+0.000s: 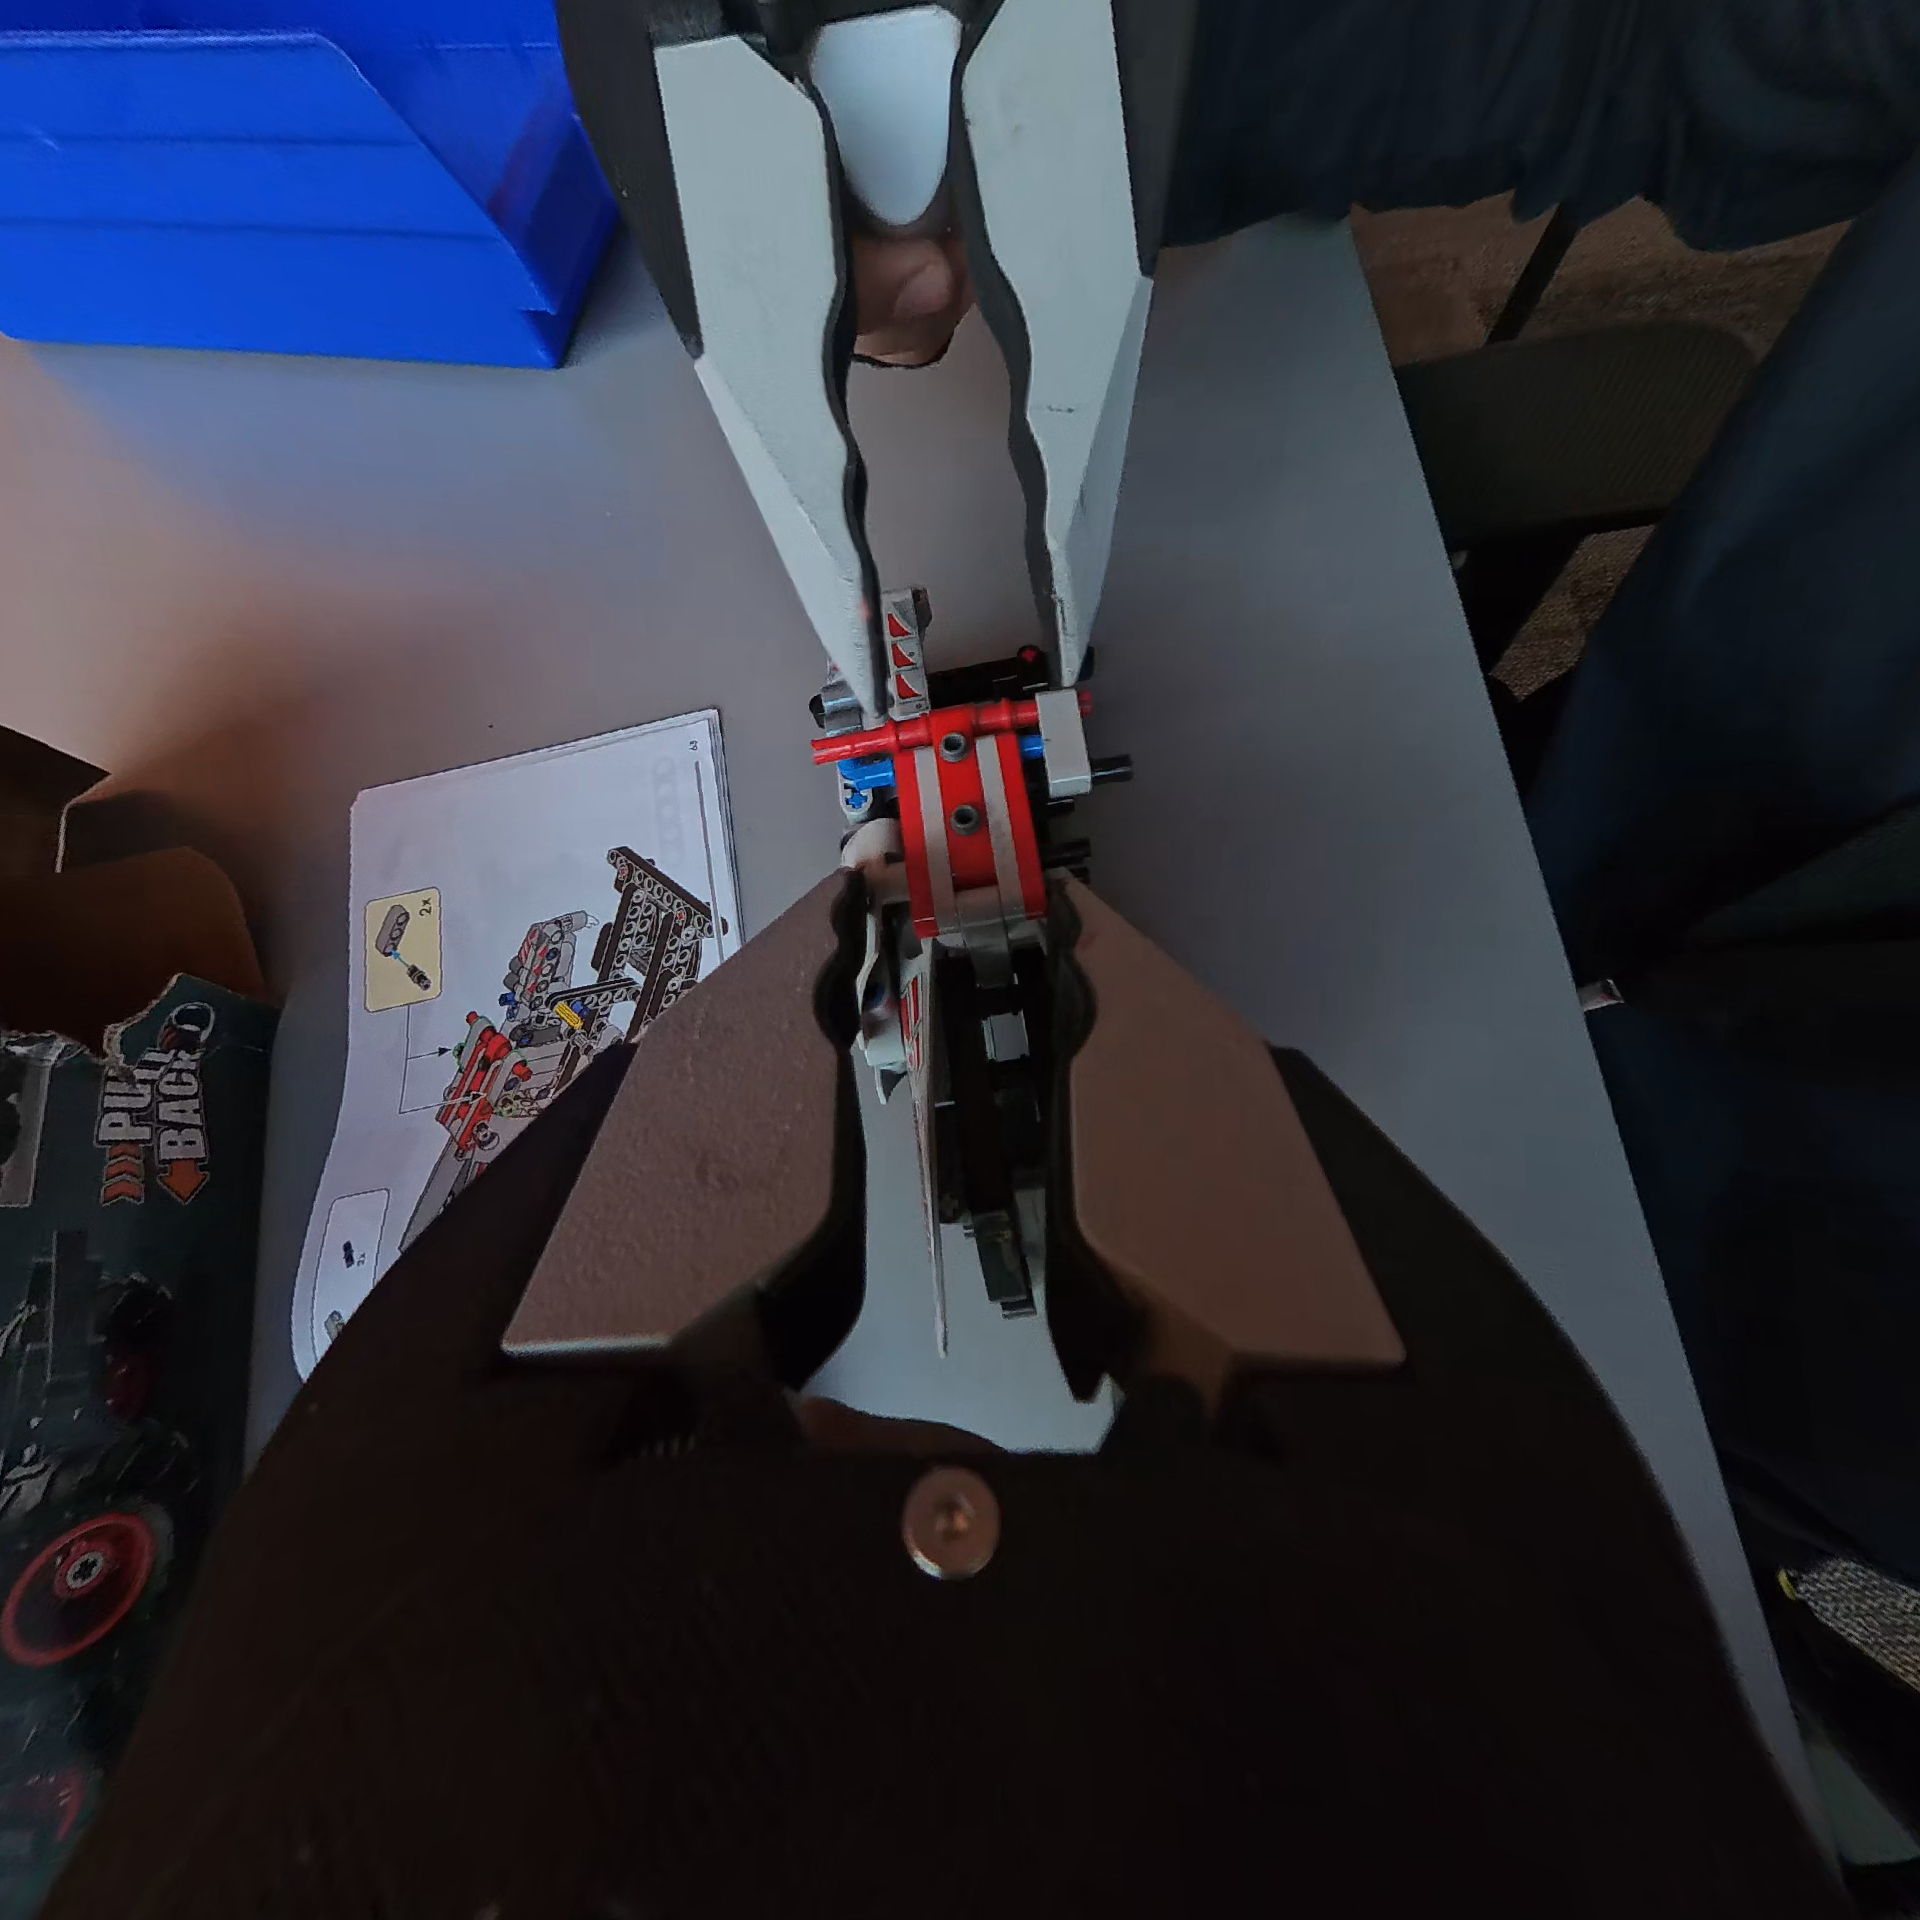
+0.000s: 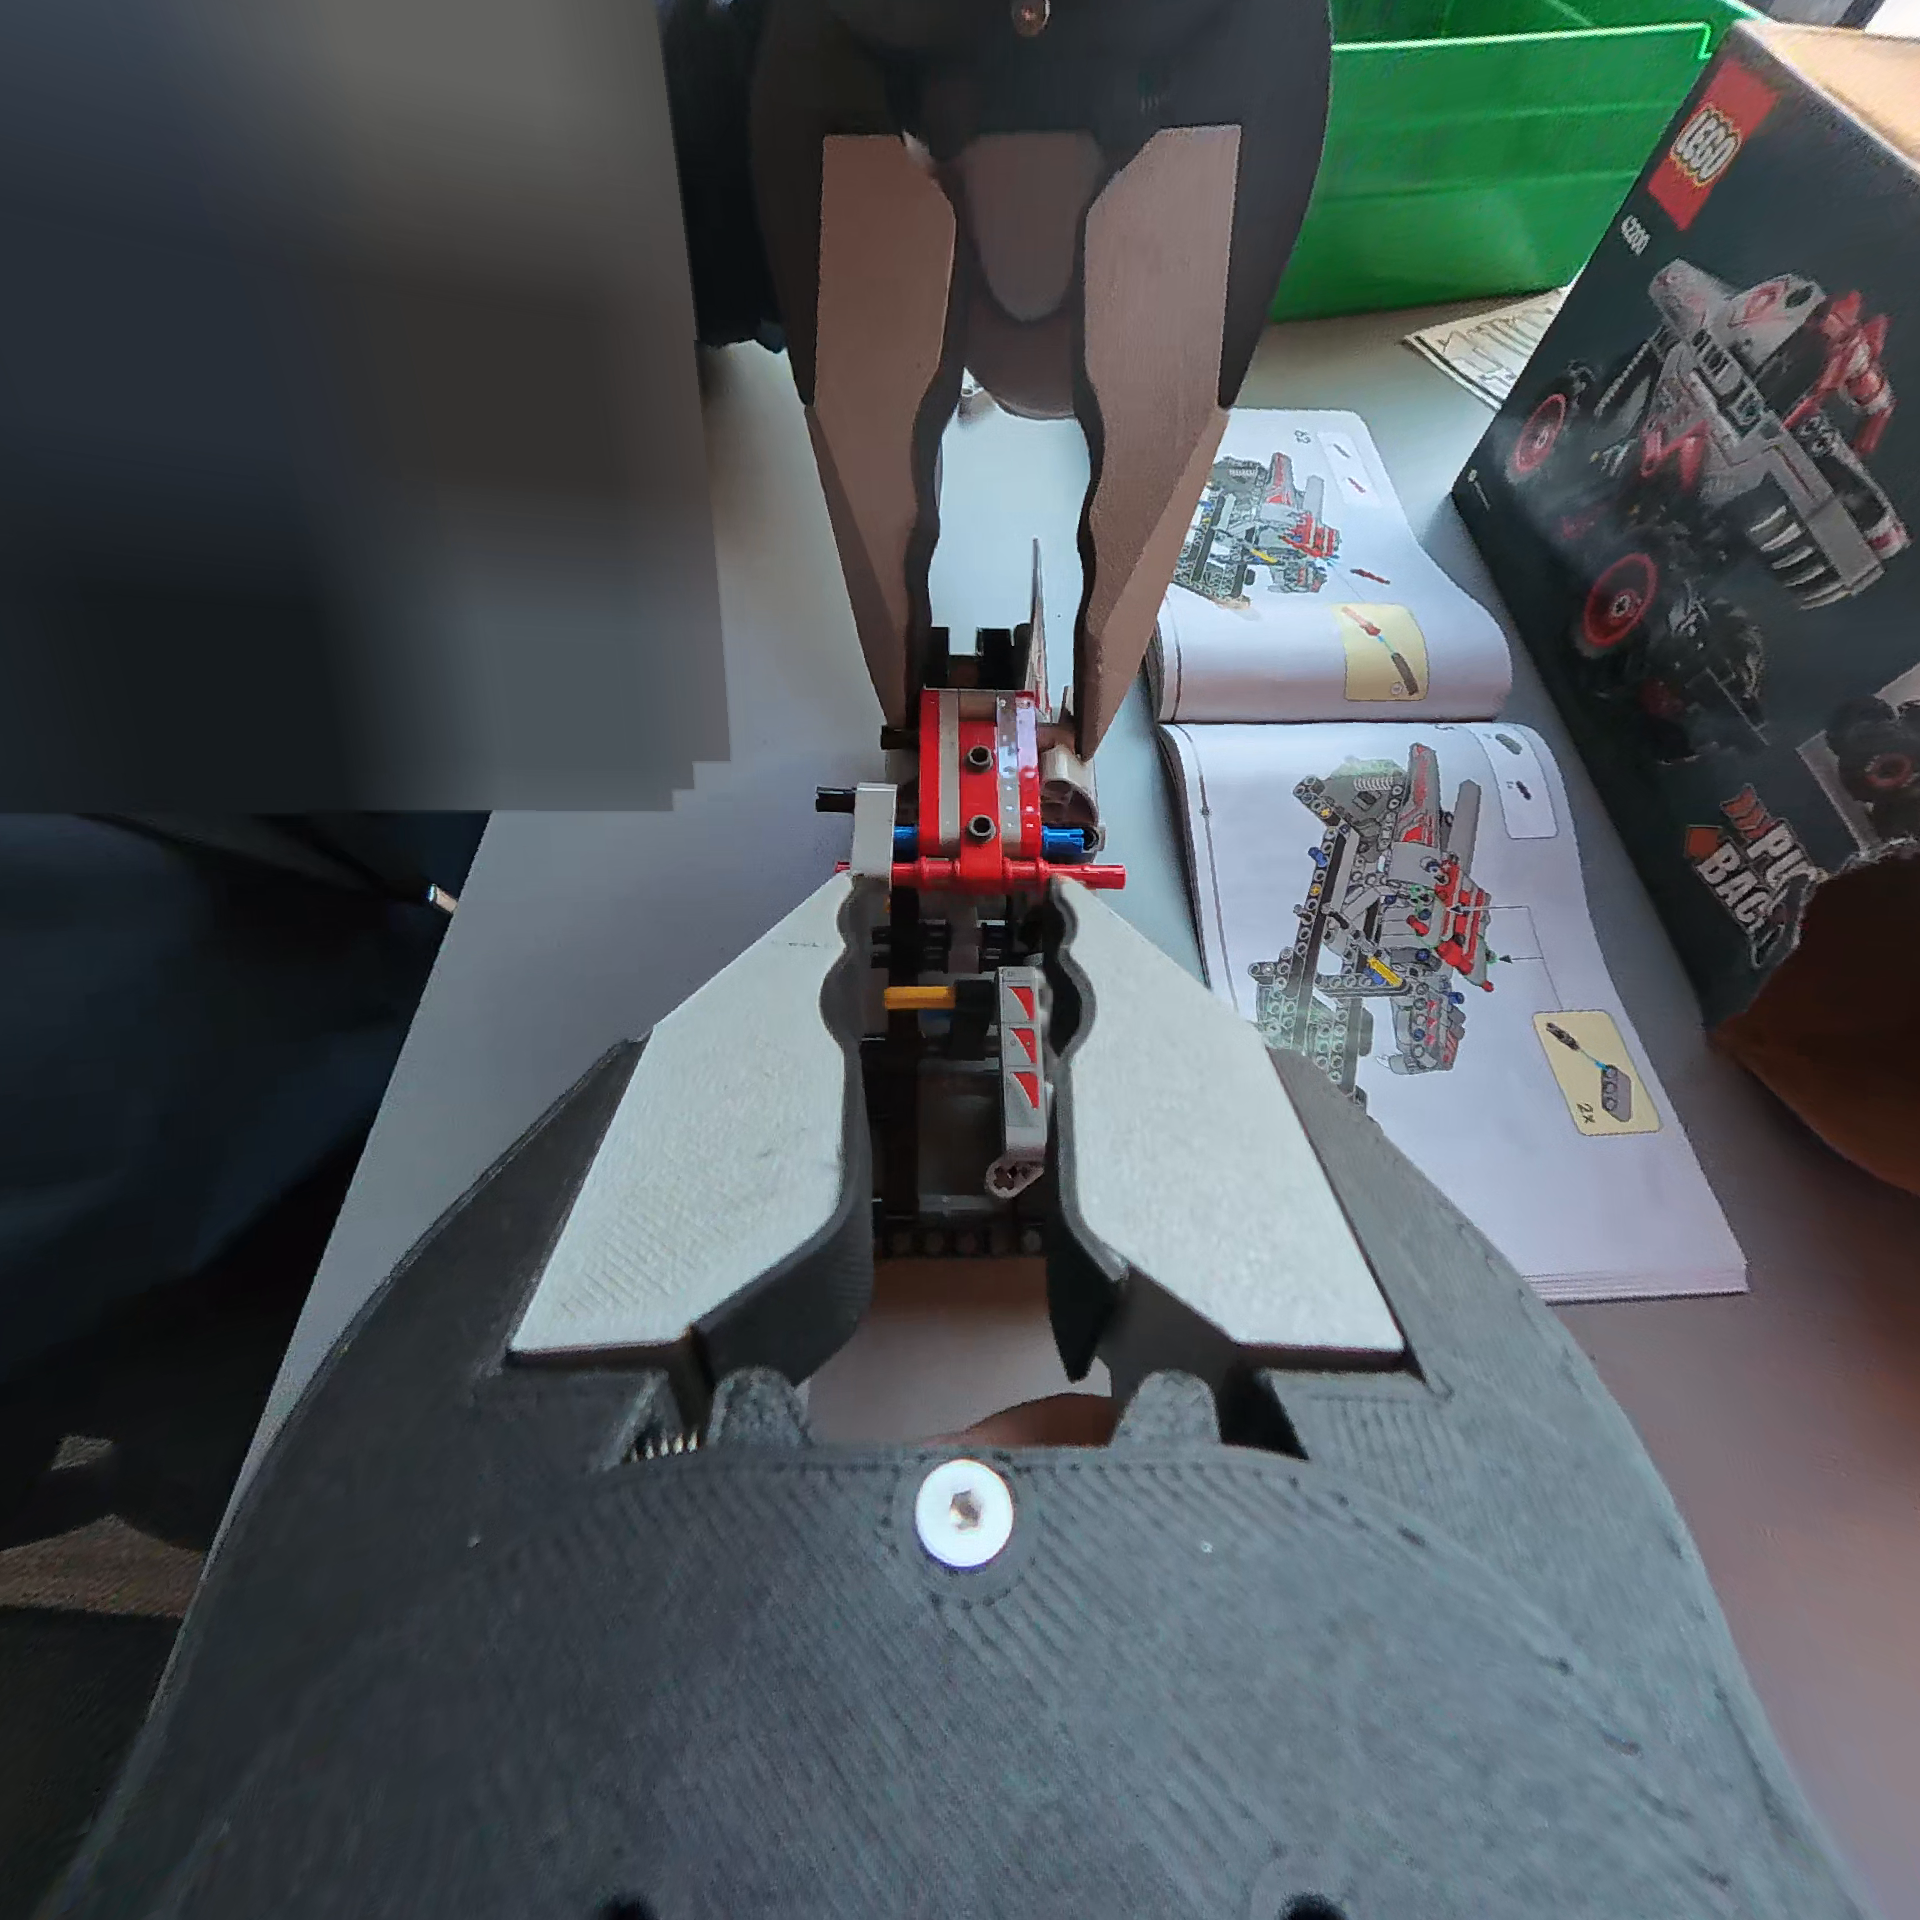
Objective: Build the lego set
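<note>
At the centre of both views, the half-built model (image 1: 971, 831) is clamped from opposite ends over the grey table (image 1: 1299, 935). The left gripper (image 1: 956, 894), with brown fingers, is closed on the model's white-and-black end. The right gripper (image 2: 951, 914), with pale grey fingers, is closed on the black frame end, just below the red cross rod (image 2: 1008, 873). An open instruction booklet (image 2: 1455, 987) is seen at the right of the right wrist view, a printed box (image 2: 1714, 520) beside it and a green bin (image 2: 1475, 156) at the upper right. A blue bin (image 1: 281, 177) is seen at the upper left of the left wrist view.
</note>
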### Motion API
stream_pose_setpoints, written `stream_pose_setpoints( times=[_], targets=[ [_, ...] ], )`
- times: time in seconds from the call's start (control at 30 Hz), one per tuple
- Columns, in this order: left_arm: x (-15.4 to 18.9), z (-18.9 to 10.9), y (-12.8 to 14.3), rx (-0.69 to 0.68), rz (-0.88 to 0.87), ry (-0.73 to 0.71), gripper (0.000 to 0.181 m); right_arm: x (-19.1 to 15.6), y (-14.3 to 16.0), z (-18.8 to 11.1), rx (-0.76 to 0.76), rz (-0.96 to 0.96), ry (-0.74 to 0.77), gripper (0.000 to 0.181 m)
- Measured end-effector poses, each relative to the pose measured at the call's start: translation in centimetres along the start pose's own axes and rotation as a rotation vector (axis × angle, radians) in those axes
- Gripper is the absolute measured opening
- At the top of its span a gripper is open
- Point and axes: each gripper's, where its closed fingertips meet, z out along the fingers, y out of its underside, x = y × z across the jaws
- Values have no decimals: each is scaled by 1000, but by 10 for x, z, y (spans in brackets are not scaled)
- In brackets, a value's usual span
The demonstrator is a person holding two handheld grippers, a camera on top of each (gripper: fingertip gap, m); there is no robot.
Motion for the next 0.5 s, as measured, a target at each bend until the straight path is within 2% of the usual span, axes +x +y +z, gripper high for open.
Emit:
stream_pose_setpoints(
  times=[0.07,0.13,0.27,0.5],
  targets=[
    [0,0,0,1,-1,-2,32,1,-2,0,16,-16,10,27],
    [0,0,0,2,0,-2,32,0,-3,1,20,-32,15,15],
    [0,0,0,2,-3,-2,32,0,-3,1,22,-19,21,32],
    [0,0,0,0,-4,-1,32,-2,1,3,4,-32,12,32]
  ],
)
